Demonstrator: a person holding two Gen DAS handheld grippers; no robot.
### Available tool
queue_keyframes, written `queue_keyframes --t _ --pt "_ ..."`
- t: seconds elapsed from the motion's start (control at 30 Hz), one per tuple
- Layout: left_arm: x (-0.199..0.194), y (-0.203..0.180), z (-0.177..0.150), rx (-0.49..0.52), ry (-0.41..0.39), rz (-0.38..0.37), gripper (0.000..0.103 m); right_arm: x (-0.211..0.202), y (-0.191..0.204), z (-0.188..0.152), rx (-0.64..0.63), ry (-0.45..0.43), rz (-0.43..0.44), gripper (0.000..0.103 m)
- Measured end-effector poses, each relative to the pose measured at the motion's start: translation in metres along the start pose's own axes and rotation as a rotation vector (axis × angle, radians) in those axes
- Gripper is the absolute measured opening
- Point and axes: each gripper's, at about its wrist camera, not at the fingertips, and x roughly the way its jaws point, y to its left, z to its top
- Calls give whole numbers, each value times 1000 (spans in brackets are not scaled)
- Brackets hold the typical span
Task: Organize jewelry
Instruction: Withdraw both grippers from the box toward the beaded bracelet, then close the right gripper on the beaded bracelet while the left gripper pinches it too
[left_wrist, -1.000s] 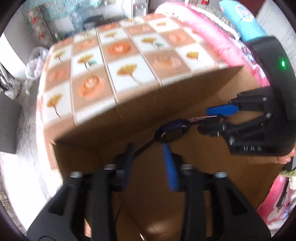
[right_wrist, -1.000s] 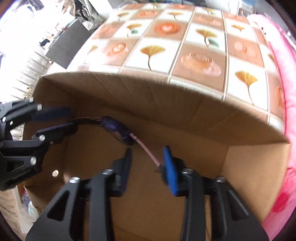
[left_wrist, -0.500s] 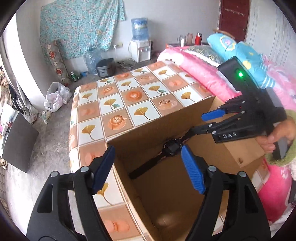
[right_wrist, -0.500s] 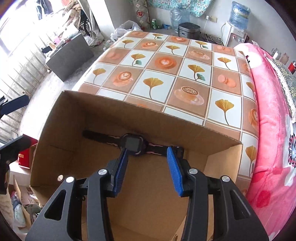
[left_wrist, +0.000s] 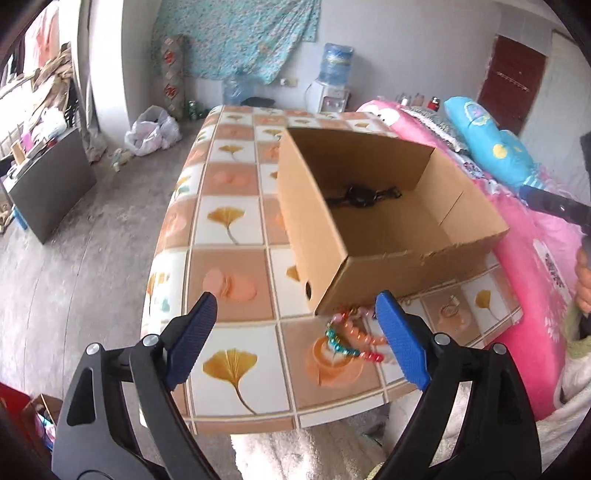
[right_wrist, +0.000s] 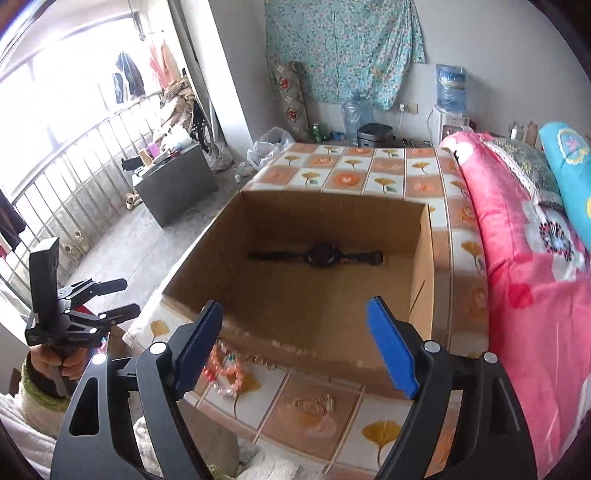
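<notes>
Left wrist view: left gripper (left_wrist: 295, 325) jaws opening, empty; bead bracelets (left_wrist: 349, 338) lie on the bench just outside the cardboard box (left_wrist: 384, 266), by its near corner, closest to this hand.

Right wrist view: right gripper (right_wrist: 295, 332) jaws opening, empty; watch (right_wrist: 319, 255) lies crosswise inside that box.

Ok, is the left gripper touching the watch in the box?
Apart. The left wrist view shows the left gripper opening over the table, empty, with the watch lying in the cardboard box.
</notes>
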Motion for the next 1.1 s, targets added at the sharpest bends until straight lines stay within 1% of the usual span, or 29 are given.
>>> queue_keyframes --t 0.03,0.1,0.13,0.17,0.2,0.23,0.3,0.37,0.4,0.43,0.47,0.5,0.53,0.57,0.6,0.73,0.8,0.97,1.03,1.1 --pt "5 1 -9 -16 11 16 84 2 2 -12 10 15 -6 82" --pt "21 3 -24 -41 42 24 84 16 7 -40 25 75 -15 82" --pt "34 1 -31 -34 76 44 84 28 14 -58 32 110 0 83" --pt "41 -1 -35 -23 91 54 84 44 23 -74 18 165 -2 83" --pt "49 -3 -37 -6 99 45 84 59 32 -89 -9 211 -14 83" --pt "57 -3 -38 5 110 31 84 71 40 -100 -37 238 -22 83" --pt "68 1 -41 -18 129 38 84 87 50 -112 -58 252 -49 83" --pt "74 5 -40 -43 120 24 84 98 56 -118 -79 253 -81 83" --pt "78 6 -41 -50 120 29 84 102 59 -121 -89 257 -95 84" --pt "82 7 -42 -54 124 45 84 111 61 -125 -106 279 -110 84" --pt "84 7 -43 -56 121 47 85 117 61 -128 -121 298 -115 86" --pt "85 5 -44 -54 109 48 85 119 62 -130 -134 294 -124 90" --pt "86 4 -45 -45 98 55 86 118 65 -132 -151 276 -144 92" --pt "86 1 -45 -33 96 62 87 117 65 -133 -150 272 -145 95" --pt "85 -2 -45 -18 97 70 88 118 65 -133 -144 276 -139 97" --pt "88 -8 -48 12 86 82 94 117 65 -131 -138 263 -135 96" --pt "87 -8 -48 17 75 83 95 116 63 -128 -138 267 -132 97" --pt "88 -6 -46 -1 89 107 96 114 63 -126 -152 261 -120 97" --pt "88 -6 -46 2 94 104 96 115 59 -122 -159 278 -103 96" --pt "87 -5 -46 1 101 95 96 112 52 -114 -115 280 -81 96"
